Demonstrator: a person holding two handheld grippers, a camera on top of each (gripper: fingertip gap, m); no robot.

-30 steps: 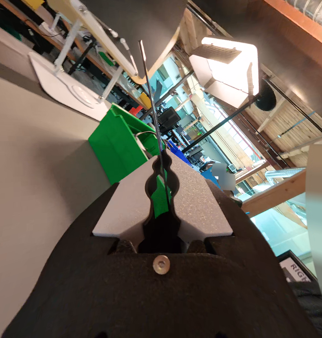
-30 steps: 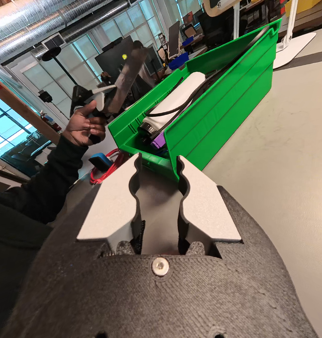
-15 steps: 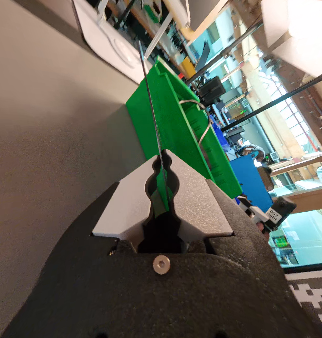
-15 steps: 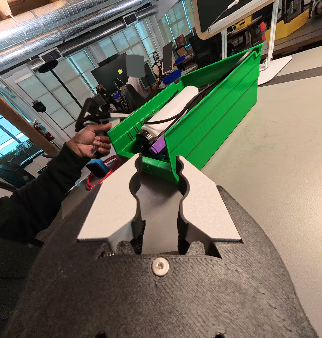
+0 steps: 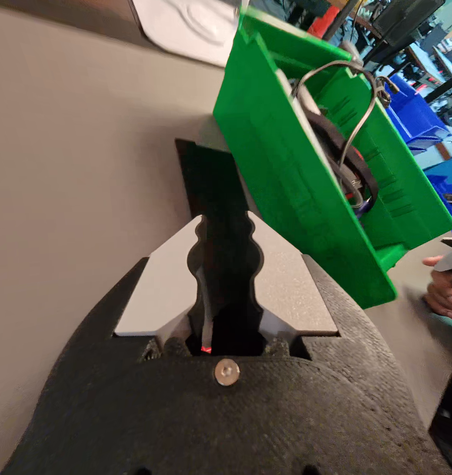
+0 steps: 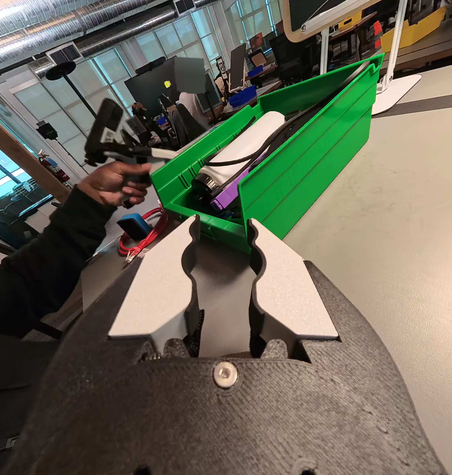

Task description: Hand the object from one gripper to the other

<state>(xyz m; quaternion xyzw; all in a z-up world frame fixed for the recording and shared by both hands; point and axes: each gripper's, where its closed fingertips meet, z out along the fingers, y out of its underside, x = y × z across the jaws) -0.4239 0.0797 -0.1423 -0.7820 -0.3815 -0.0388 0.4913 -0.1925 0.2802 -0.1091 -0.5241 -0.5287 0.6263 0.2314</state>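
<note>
Left gripper [image 5: 224,214] first: its grey fingers [image 5: 168,282] stand apart, and a flat dark object [image 5: 214,180] sits right in the gap, running from deep in the throat out past the tips, with its squared far end showing against the table [image 5: 78,154]. There's a pale strip along its left edge and a small red mark down by the base. I cannot tell whether either pad is actually touching it, and the picture is smeared with motion. Over to the right gripper [image 6: 222,221]: jaws spread wide, nothing between them but bare tabletop, low over the table [image 6: 374,231] with the tips just short of the near corner of the green bin [image 6: 309,167]. Out past the left tool, that same green bin [image 5: 284,180] fills the right of its view, with black cables looped inside. At the far right edge a hand [image 5: 446,295] comes in beside the bin's near end. From the right camera, the bin holds a white roll [image 6: 245,144], a purple piece [image 6: 227,195] and black cable. To its left, a dark-sleeved hand [image 6: 112,182] holds the left gripper [image 6: 153,154] up above the table, blurred, tips toward the bin. Beneath it lie a red cable [image 6: 153,231] and a blue block [image 6: 135,226]. A white stand base [image 6: 399,87] sits beyond the bin.
</note>
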